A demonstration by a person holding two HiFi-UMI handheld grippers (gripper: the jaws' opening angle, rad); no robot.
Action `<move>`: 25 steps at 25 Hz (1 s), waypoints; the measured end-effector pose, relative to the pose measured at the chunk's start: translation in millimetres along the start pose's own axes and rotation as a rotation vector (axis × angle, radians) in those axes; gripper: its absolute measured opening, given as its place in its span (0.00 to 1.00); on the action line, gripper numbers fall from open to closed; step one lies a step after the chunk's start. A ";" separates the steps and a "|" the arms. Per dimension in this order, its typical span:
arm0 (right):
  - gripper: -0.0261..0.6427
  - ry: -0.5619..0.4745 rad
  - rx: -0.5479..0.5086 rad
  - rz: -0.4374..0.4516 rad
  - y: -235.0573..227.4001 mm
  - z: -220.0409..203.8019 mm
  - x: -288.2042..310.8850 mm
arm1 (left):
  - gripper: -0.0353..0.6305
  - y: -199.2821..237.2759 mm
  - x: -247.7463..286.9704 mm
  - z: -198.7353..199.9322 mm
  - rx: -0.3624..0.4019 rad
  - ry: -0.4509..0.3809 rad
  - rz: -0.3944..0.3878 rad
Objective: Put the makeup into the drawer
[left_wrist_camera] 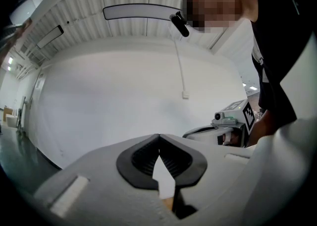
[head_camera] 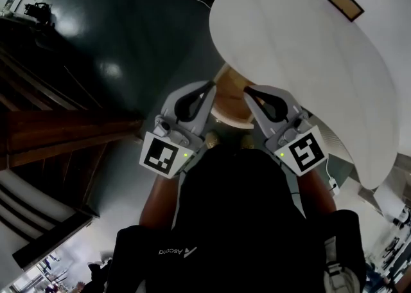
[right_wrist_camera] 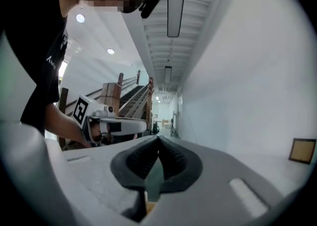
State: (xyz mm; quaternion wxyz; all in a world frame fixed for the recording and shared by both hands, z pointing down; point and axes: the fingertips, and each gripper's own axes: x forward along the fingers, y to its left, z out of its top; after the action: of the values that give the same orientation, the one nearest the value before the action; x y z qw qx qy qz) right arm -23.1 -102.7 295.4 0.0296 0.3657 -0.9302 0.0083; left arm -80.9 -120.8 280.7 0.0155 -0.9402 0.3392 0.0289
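Head view steeply down over left gripper [head_camera: 207,87], right gripper [head_camera: 249,92], gripper views level, glimpsing each other

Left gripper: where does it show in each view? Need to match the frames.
Head view: left gripper left of centre, pointing up toward the white wall.
Left gripper view: left gripper at bottom centre, fingers together, nothing between them.
Right gripper view: left gripper at middle left, marker cube toward the edge.
Shared landmark: the white wall, ahead in the left gripper view, at right in the right gripper view.
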 end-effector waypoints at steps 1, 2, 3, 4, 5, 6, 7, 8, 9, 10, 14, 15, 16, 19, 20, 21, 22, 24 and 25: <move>0.04 -0.025 -0.003 -0.006 -1.6 6.7 -5.6 | 0.07 -4.4 1.7 3.0 0.003 -0.005 -0.007; 0.04 -0.046 -0.005 -0.012 -2.6 12.6 -10.7 | 0.07 -8.5 3.0 5.9 0.006 -0.010 -0.014; 0.04 -0.065 -0.004 -0.017 -3.3 17.7 -15.7 | 0.07 -12.5 3.9 8.8 0.008 -0.016 -0.020; 0.04 -0.080 -0.002 -0.022 -3.6 22.2 -20.6 | 0.07 -16.4 4.7 11.8 0.011 -0.021 -0.026; 0.04 -0.092 -0.001 -0.028 -4.0 25.6 -25.5 | 0.07 -20.4 5.5 14.4 0.014 -0.027 -0.031; 0.04 -0.100 0.000 -0.035 -4.6 27.9 -30.2 | 0.07 -24.5 6.3 16.6 0.016 -0.031 -0.036; 0.04 -0.106 0.001 -0.041 -5.4 28.9 -34.5 | 0.07 -28.4 7.3 18.3 0.017 -0.034 -0.040; 0.04 -0.111 0.001 -0.046 -6.2 29.2 -37.9 | 0.07 -31.7 8.2 19.5 0.019 -0.035 -0.045; 0.04 -0.114 -0.004 -0.049 -7.0 29.1 -40.3 | 0.07 -34.0 9.1 20.3 0.021 -0.037 -0.049; 0.04 -0.117 -0.010 -0.050 -7.6 28.9 -42.1 | 0.07 -35.7 9.9 21.0 0.023 -0.038 -0.053; 0.04 -0.121 -0.011 -0.054 -6.8 29.2 -48.5 | 0.07 -43.0 11.4 22.3 0.028 -0.039 -0.063; 0.04 -0.122 -0.013 -0.053 -6.2 28.3 -49.7 | 0.07 -44.4 11.1 22.0 0.028 -0.038 -0.065; 0.04 -0.120 -0.012 -0.052 -5.6 27.1 -50.4 | 0.07 -45.3 10.9 21.6 0.028 -0.036 -0.066; 0.04 -0.106 0.003 -0.055 -4.2 24.2 -50.7 | 0.07 -46.2 11.3 20.8 0.029 -0.036 -0.067; 0.04 -0.103 0.006 -0.054 -4.0 23.7 -50.6 | 0.07 -46.3 11.5 20.9 0.029 -0.036 -0.067; 0.04 -0.104 0.004 -0.053 -4.1 23.6 -50.8 | 0.07 -46.4 11.7 20.9 0.030 -0.035 -0.067; 0.04 -0.109 -0.002 -0.051 -4.7 23.8 -51.2 | 0.07 -46.6 11.9 20.9 0.030 -0.034 -0.066; 0.04 -0.114 -0.014 -0.051 -6.1 22.5 -52.6 | 0.07 -47.0 11.8 20.7 0.029 -0.032 -0.065; 0.04 -0.112 -0.019 -0.051 -6.5 21.3 -53.3 | 0.07 -47.1 11.5 20.6 0.029 -0.031 -0.063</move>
State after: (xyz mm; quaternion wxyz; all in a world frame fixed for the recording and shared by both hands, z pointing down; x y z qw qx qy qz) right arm 19.2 -72.0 270.9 -0.0190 0.3887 -0.9209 -0.0217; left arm -42.9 -90.8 259.9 0.0352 -0.9495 0.3093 0.0382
